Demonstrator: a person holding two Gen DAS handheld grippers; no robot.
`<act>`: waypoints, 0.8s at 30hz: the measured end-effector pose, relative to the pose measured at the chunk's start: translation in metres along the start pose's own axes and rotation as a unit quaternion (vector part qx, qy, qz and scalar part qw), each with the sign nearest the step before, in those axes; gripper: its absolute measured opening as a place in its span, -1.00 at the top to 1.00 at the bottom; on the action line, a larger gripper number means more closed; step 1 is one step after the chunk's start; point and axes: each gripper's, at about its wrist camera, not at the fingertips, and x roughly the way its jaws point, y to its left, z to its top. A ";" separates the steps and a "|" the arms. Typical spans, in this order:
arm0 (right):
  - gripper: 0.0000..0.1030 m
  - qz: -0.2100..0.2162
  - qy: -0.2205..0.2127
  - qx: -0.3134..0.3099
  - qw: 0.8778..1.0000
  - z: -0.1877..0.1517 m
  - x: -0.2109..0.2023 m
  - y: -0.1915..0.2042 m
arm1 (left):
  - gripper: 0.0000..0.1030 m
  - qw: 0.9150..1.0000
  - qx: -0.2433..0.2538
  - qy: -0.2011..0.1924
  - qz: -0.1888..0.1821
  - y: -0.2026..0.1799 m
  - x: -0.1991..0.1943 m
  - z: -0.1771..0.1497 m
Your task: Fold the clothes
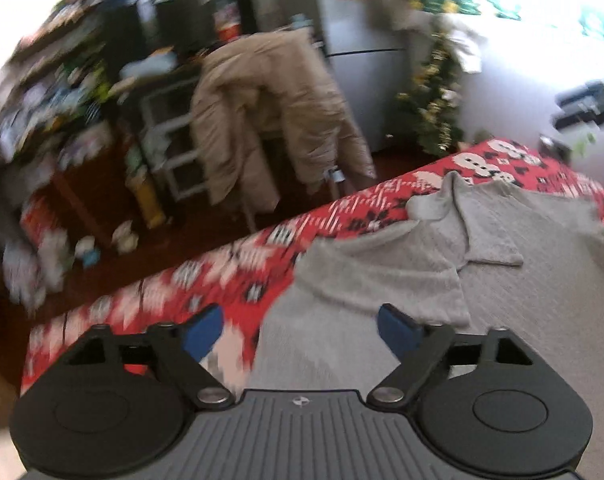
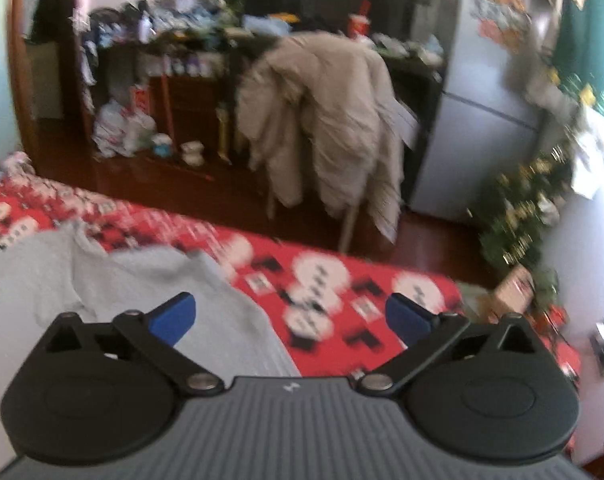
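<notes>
Nearest the lens, the left hand-held gripper [image 1: 301, 330] stands with its blue pads spread wide and nothing between them, hanging over the near edge of the grey garment [image 1: 521, 300]. The right hand-held gripper [image 2: 290, 322] is likewise spread wide and empty, above the garment's right edge, where grey knit gives way to the red patterned cover [image 2: 321, 280].

The garment lies on that cover, mostly flat. In the left view one sleeve [image 1: 381, 276] is laid inward over the body, and another flap [image 1: 489, 236] is turned in beyond it. So I judge the folding begun: the sides seem brought in, while folding the body in half and squaring it remain. Both views are blurred, so finer creases cannot be read.

Farther off, a beige coat [image 2: 325, 120] hangs over a chair, untouched
</notes>
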 end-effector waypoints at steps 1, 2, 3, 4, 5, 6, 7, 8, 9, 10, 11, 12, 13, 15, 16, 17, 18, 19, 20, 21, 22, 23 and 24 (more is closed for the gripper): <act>-0.99 0.001 -0.009 -0.001 1.000 0.006 0.004 0.006 | -0.71 1.000 0.014 -0.008 0.000 -0.001 0.006 0.006; -0.99 0.001 -0.019 -0.002 1.000 0.012 0.009 0.011 | -0.78 1.000 0.022 -0.011 0.001 -0.001 0.013 0.010; -0.99 0.003 -0.022 -0.001 1.000 0.016 0.016 0.015 | -0.80 1.000 0.024 -0.012 0.002 0.001 0.020 0.014; -0.99 0.005 -0.025 0.001 1.000 0.021 0.023 0.018 | -0.80 1.000 0.025 -0.013 0.003 0.002 0.027 0.018; -0.99 0.009 -0.026 -0.004 1.000 0.024 0.031 0.022 | -0.80 1.000 0.027 -0.014 0.004 0.003 0.035 0.021; -0.99 0.012 -0.022 -0.014 1.000 0.027 0.040 0.025 | -0.80 1.000 0.028 -0.015 0.003 0.005 0.042 0.025; -0.99 0.016 -0.016 -0.026 0.999 0.028 0.049 0.031 | -0.80 1.000 0.028 -0.013 -0.002 0.006 0.049 0.026; -0.99 0.019 -0.009 -0.039 0.999 0.030 0.058 0.036 | -0.80 0.999 0.033 -0.010 -0.007 0.006 0.056 0.028; -0.99 0.023 -0.003 -0.052 0.998 0.031 0.067 0.041 | -0.80 0.999 0.039 -0.006 -0.012 0.005 0.063 0.029; -0.99 0.026 0.003 -0.064 0.998 0.033 0.077 0.046 | -0.80 0.999 0.045 -0.002 -0.018 0.005 0.070 0.030; -0.99 0.030 0.009 -0.077 0.997 0.034 0.086 0.051 | -0.78 0.998 0.050 0.001 -0.026 0.004 0.076 0.030; -0.98 0.041 0.013 -0.087 0.995 0.036 0.092 0.055 | -0.75 0.998 0.055 0.003 -0.034 0.002 0.083 0.030; -0.98 0.052 0.016 -0.098 0.994 0.037 0.099 0.058 | -0.69 0.997 0.061 0.006 -0.042 0.001 0.088 0.029; -0.96 0.070 0.020 -0.129 0.989 0.037 0.109 0.068 | -0.34 0.995 0.077 0.016 -0.060 -0.004 0.098 0.026; -0.91 0.079 0.022 -0.144 0.986 0.037 0.114 0.073 | -0.27 0.994 0.087 0.025 -0.067 -0.006 0.104 0.026; -0.85 0.081 0.026 -0.170 0.982 0.034 0.120 0.080 | -0.17 0.992 0.097 0.035 -0.074 -0.007 0.110 0.026; -0.68 0.082 0.030 -0.196 0.977 0.032 0.125 0.086 | -0.05 0.990 0.106 0.045 -0.082 -0.007 0.116 0.026; -0.53 0.089 0.036 -0.215 0.972 0.030 0.131 0.091 | 0.00 0.988 0.115 0.054 -0.089 -0.008 0.121 0.027; -0.45 0.094 0.045 -0.233 0.967 0.028 0.137 0.094 | 0.05 0.986 0.121 0.061 -0.096 -0.006 0.124 0.026; -0.29 0.100 0.054 -0.251 0.961 0.025 0.142 0.097 | 0.05 0.985 0.126 0.066 -0.102 -0.004 0.126 0.027; -0.16 0.105 0.062 -0.269 0.955 0.022 0.147 0.100 | 0.05 0.984 0.124 0.066 -0.105 -0.001 0.127 0.028; -0.10 0.103 0.065 -0.286 0.950 0.021 0.152 0.102 | 0.05 0.984 0.122 0.066 -0.109 0.001 0.128 0.029; -0.05 0.102 0.067 -0.303 0.945 0.019 0.157 0.104 | 0.05 0.984 0.121 0.066 -0.111 0.004 0.129 0.031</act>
